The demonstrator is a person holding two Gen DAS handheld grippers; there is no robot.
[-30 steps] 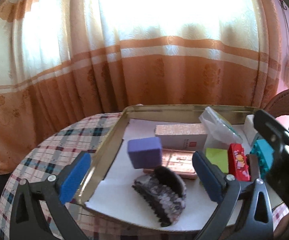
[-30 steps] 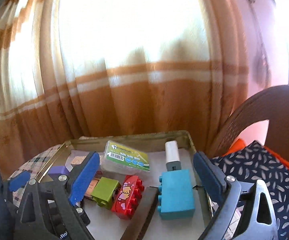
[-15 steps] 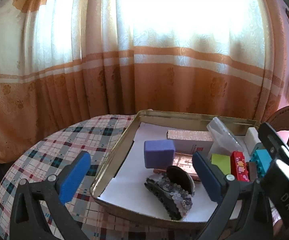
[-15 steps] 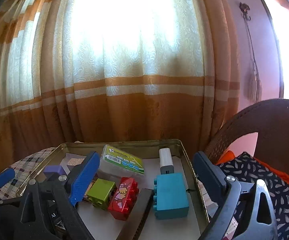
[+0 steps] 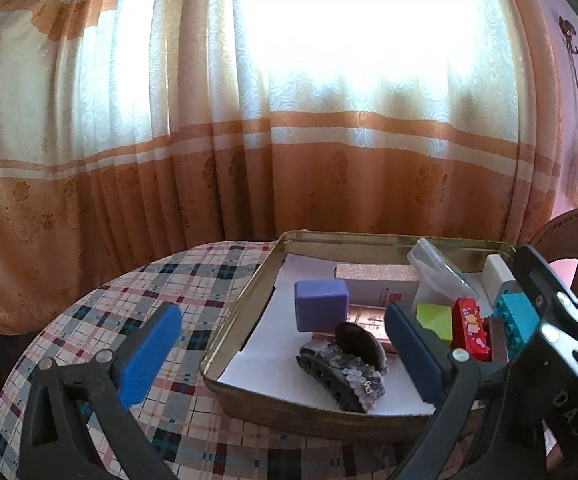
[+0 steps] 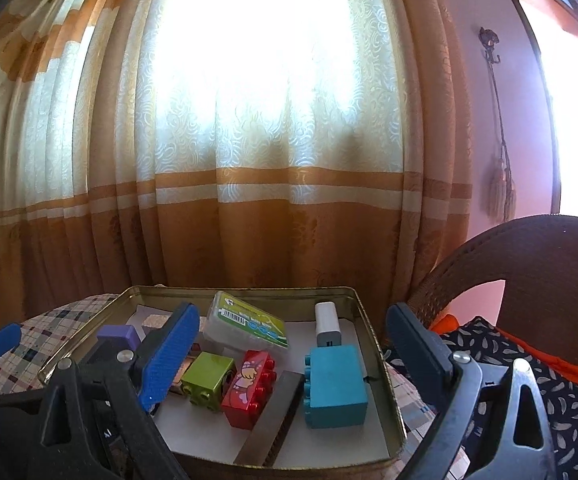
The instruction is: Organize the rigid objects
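A gold metal tin [image 5: 249,308] [image 6: 373,340] lined with white paper sits on the plaid table. In it lie a purple block [image 5: 320,309], a sequined hair claw [image 5: 345,372], a pink box [image 5: 377,286], a green block [image 6: 208,377], a red brick [image 6: 251,386], a teal brick [image 6: 335,384], a clear case with a green label [image 6: 247,326], a white charger [image 6: 327,322] and a dark comb [image 6: 275,416]. My left gripper [image 5: 285,354] is open and empty, held back in front of the tin. My right gripper [image 6: 293,354] is open and empty above the tin's near right part.
The round table has a plaid cloth [image 5: 129,320]. An orange and cream curtain [image 5: 249,160] hangs close behind. A brown wicker chair [image 6: 529,264] with a patterned cushion [image 6: 529,380] stands to the right of the tin.
Both grippers have pulled back and up from the tin, so it looks smaller and farther. Both stay open and empty. The objects in the tin have not moved.
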